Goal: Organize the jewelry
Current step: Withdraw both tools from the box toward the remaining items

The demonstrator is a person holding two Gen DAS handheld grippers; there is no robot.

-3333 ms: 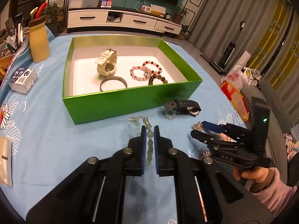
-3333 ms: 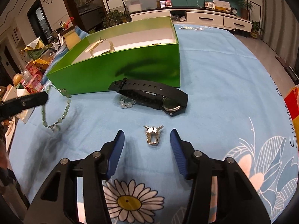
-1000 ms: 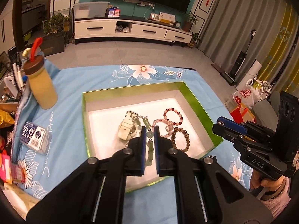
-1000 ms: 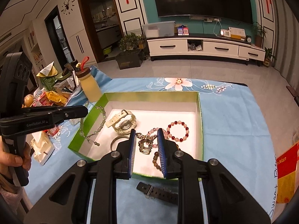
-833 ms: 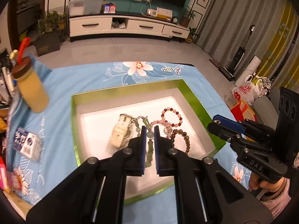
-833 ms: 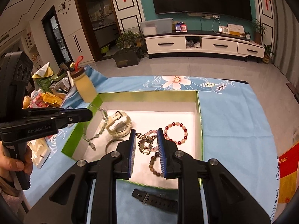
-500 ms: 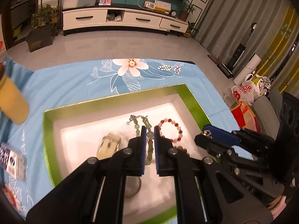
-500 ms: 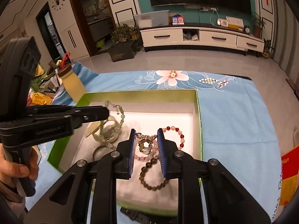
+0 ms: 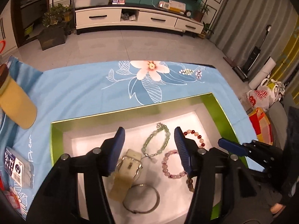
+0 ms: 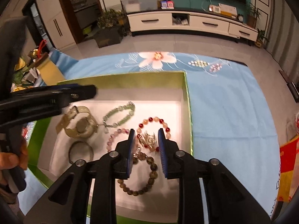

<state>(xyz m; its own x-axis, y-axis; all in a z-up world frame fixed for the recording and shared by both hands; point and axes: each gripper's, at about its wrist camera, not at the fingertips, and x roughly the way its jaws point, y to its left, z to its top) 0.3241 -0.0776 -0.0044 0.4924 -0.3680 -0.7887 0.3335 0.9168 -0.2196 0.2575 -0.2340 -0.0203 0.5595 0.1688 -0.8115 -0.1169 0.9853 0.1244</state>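
Note:
A green box (image 9: 222, 110) with a white floor holds the jewelry. My left gripper (image 9: 148, 145) is open above it; the green bead bracelet (image 9: 157, 141) lies free on the floor between its fingers. My right gripper (image 10: 146, 141) is open, and the small metal clip piece (image 10: 148, 140) lies in the box between its fingers, on the red bead bracelet (image 10: 158, 121). A cream watch (image 9: 127, 168), a metal bangle (image 9: 142, 198), a pink bead bracelet (image 9: 172, 163) and a brown bead bracelet (image 10: 142, 177) also lie inside.
The box sits on a blue flowered tablecloth (image 9: 93, 85). A yellow bottle (image 9: 16, 100) and a small packet (image 9: 16, 166) stand left of the box. Beyond the table edge is the room floor with a TV cabinet (image 9: 130, 18).
Both grippers have opened over the box. The green bracelet dropped from my left gripper and the metal clip piece from my right onto the box floor.

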